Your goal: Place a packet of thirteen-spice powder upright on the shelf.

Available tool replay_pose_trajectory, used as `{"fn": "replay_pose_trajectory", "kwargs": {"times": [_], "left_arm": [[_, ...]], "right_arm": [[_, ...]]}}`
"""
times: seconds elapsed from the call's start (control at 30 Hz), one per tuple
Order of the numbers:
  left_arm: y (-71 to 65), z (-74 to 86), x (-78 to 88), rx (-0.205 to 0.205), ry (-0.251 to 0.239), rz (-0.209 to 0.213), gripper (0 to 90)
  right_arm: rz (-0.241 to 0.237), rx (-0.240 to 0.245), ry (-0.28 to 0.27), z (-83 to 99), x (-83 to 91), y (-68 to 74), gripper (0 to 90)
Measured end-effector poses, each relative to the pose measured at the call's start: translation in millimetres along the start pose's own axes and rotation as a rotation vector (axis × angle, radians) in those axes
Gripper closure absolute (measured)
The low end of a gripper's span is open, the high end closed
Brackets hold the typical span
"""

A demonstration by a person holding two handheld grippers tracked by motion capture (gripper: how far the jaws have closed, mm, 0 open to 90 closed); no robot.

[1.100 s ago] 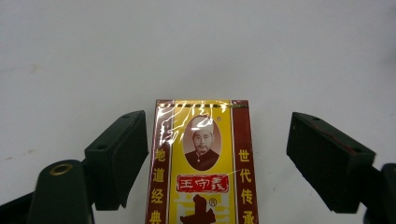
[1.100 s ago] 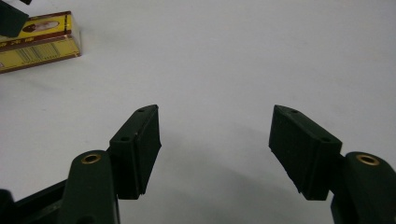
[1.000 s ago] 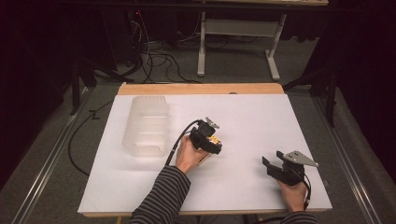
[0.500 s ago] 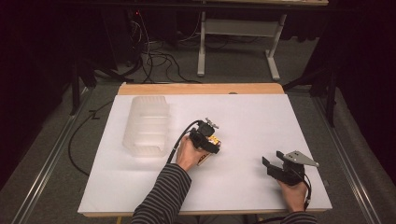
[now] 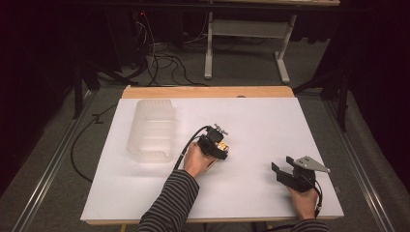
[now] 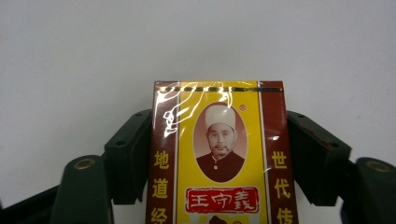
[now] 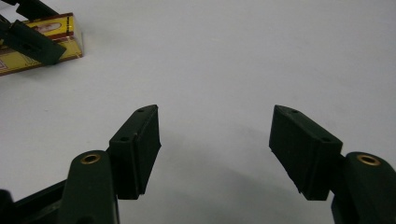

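A: What is the left gripper doing?
B: Its jaws have just been closing and are now pressing both sides of the yellow-and-maroon box, near the middle of the white table, right of the clear plastic container

A: And the right gripper?
B: It is gaping wide, holding nothing

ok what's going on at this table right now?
A person at a white table holds a hand-held gripper in each hand. The left hand-held gripper has just been closing its jaws and is now shut on a yellow and dark-red box wrapped in clear film, pads pressed against its two long sides. The right hand-held gripper sits open with nothing between its jaws, off to the right side of the table. A clear plastic bin lies to the left, untouched.
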State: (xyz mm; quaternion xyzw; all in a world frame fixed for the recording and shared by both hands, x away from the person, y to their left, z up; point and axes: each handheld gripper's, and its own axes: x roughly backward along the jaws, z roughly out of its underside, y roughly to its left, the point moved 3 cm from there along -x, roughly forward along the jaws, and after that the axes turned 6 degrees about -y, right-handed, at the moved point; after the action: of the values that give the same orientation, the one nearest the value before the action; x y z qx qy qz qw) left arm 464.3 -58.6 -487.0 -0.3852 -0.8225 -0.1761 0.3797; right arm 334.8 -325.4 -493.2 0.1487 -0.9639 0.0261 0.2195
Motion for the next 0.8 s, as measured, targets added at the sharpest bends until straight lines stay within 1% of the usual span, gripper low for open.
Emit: {"fn": "replay_pose_trajectory", "kwargs": {"times": [0.17,0.23,0.3,0.37,0.5,0.6,0.7,0.8], "left_arm": [[-0.1,-0.1,3.3,-0.005,-0.016,0.009,32.7],[-0.3,0.3,7.4,-0.021,-0.03,-0.006,32.8],[0.3,1.6,12.1,-0.015,-0.043,-0.004,32.8],[0.7,1.7,17.5,-0.022,-0.054,-0.008,32.8],[-0.7,-2.8,30.0,-0.01,-0.111,-0.001,32.8],[-1.4,-4.7,39.1,-0.01,-0.137,-0.001,32.7],[-1.2,-5.6,47.5,-0.017,-0.155,-0.015,32.7],[-0.3,-6.8,55.9,-0.012,-0.181,-0.021,32.6]], "right_arm": [[-0.002,0.002,-0.002,0.0,0.2,0.2,33.9],[-0.002,-0.004,-0.003,0.1,0.4,0.7,33.9],[-0.002,-0.001,-0.006,0.1,0.5,0.1,33.9],[-0.003,-0.002,-0.004,0.0,0.3,-0.1,33.9],[-0.004,0.0,-0.005,0.1,0.5,0.3,33.9],[-0.005,0.001,-0.006,0.1,0.6,0.4,33.9],[-0.004,-0.002,-0.003,0.1,0.5,0.5,33.9],[-0.005,0.0,-0.005,0.1,0.6,0.2,33.9]]}}
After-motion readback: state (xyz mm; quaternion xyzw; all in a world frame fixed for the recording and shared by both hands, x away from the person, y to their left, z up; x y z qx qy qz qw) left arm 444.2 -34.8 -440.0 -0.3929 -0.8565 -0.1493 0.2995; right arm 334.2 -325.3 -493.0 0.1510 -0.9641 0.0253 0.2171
